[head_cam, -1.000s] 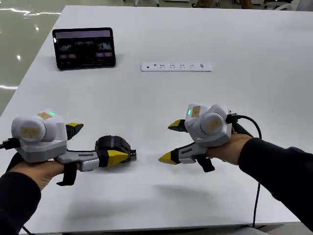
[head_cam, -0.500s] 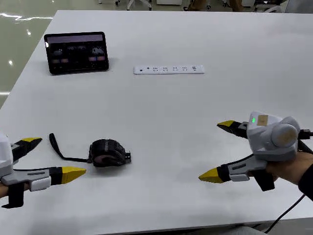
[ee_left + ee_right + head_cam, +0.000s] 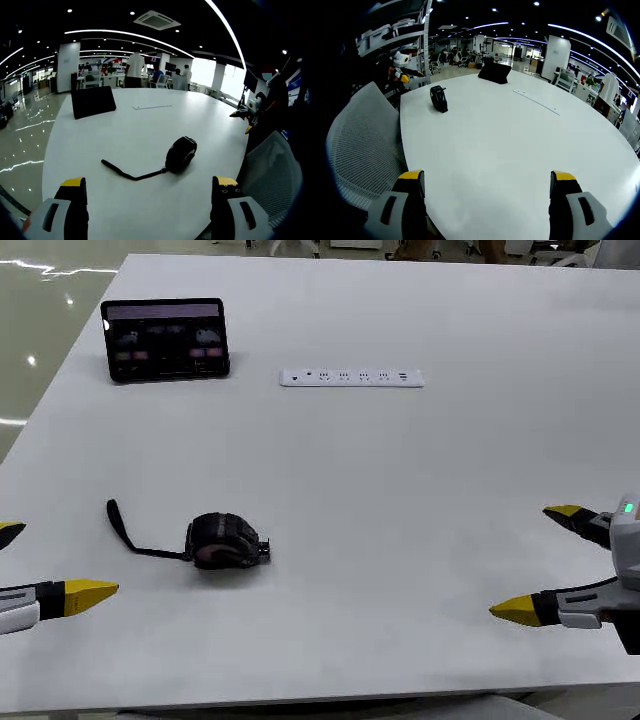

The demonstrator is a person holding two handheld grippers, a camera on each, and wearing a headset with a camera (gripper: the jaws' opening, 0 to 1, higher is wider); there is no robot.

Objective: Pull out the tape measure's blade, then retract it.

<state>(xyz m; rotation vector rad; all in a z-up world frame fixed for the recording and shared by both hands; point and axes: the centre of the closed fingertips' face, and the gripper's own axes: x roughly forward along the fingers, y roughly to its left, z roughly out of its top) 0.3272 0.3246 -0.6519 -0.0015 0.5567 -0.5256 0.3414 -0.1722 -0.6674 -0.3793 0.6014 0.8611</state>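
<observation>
While the tape measure (image 3: 225, 541) rests on the white table (image 3: 420, 480) in the head view, its blade tip sits at the case and its black strap (image 3: 130, 530) trails off to its left. The left gripper (image 3: 55, 560) hangs left of the tape measure and nearer the person, jaws spread wide, clear of it. The right gripper (image 3: 535, 561) is well off to the tape measure's right, jaws equally wide and empty. A tablet (image 3: 165, 338) and a power strip (image 3: 352, 378) lie beyond the tape measure.

From the left gripper view, the tape measure (image 3: 181, 154) lies ahead of the parted jaws, nearer the right-hand one, touching neither.

From the right gripper view, the tape measure (image 3: 438, 98) stands far ahead, well apart from the spread jaws.
</observation>
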